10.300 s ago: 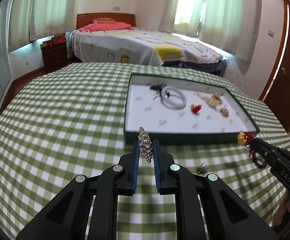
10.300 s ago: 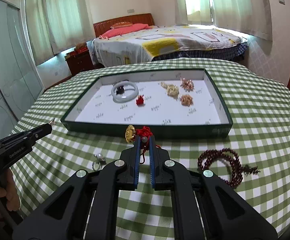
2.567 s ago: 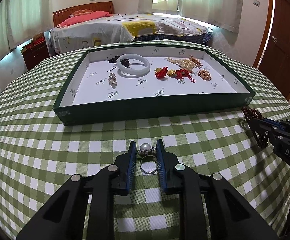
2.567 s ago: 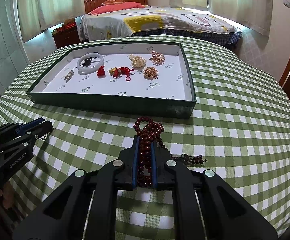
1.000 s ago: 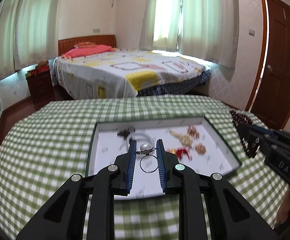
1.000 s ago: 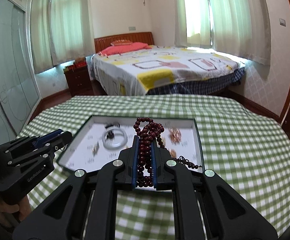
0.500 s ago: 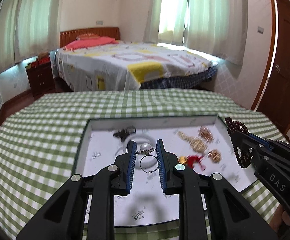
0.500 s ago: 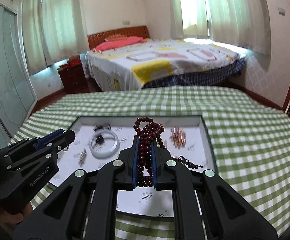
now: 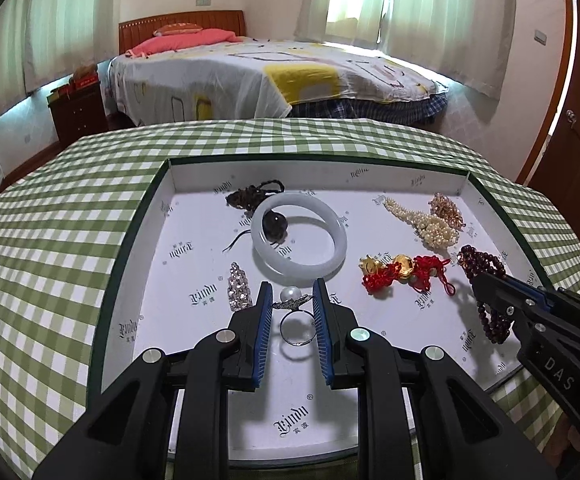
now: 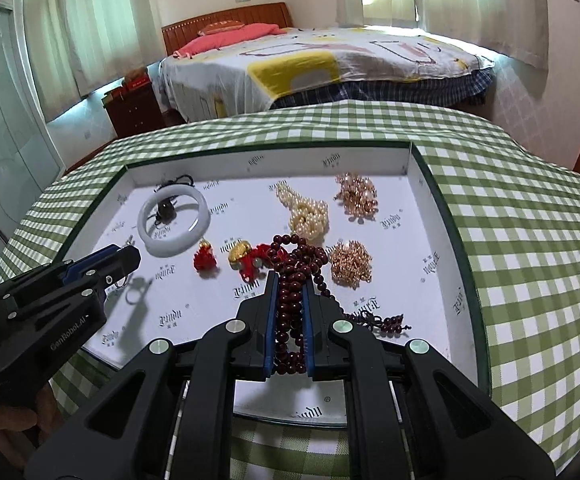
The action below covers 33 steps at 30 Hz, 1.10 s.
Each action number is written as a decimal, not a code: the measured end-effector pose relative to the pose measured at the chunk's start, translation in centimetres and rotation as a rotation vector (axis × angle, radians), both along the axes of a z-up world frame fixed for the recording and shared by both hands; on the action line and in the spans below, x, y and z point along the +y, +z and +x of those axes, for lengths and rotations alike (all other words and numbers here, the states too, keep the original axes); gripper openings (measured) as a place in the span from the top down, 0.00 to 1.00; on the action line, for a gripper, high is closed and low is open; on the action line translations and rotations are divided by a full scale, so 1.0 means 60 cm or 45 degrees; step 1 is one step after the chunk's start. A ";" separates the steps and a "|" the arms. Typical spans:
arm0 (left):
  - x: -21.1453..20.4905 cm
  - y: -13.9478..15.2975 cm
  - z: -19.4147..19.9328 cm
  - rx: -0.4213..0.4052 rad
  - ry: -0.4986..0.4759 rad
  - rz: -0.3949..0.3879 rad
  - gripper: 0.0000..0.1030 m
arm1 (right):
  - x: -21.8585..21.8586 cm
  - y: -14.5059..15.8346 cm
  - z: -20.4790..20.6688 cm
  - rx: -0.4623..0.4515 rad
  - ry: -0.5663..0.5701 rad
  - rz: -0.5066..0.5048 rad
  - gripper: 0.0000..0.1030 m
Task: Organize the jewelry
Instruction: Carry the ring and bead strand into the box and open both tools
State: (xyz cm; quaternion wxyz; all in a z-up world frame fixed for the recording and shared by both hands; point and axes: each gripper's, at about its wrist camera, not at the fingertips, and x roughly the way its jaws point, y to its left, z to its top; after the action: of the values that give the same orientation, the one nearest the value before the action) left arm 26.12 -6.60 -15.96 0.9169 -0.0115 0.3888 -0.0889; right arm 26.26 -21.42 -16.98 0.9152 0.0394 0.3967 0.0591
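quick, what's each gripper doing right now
left gripper: shut on the pearl ring
right gripper: shut on the dark red bead strand

Daylight pours through the curtained windows (image 9: 354,4) at twelve o'clock, blowing out the panes and leaving the room evenly bright. Soft shadows fall toward six o'clock on the white tray floor (image 9: 193,264), the clearest a ring-shaped one in the right wrist view. Both views are sharp at centre, bend strongly outward, and end in black corners.
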 end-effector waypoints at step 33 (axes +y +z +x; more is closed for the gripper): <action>0.009 -0.013 0.002 0.073 0.034 0.018 0.43 | -0.015 -0.010 -0.003 0.032 -0.041 0.020 0.61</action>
State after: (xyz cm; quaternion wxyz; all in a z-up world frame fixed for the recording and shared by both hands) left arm 26.23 -6.08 -16.71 0.9067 -0.0127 0.4152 -0.0733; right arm 26.06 -22.30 -17.58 0.9106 0.0537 0.4071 0.0471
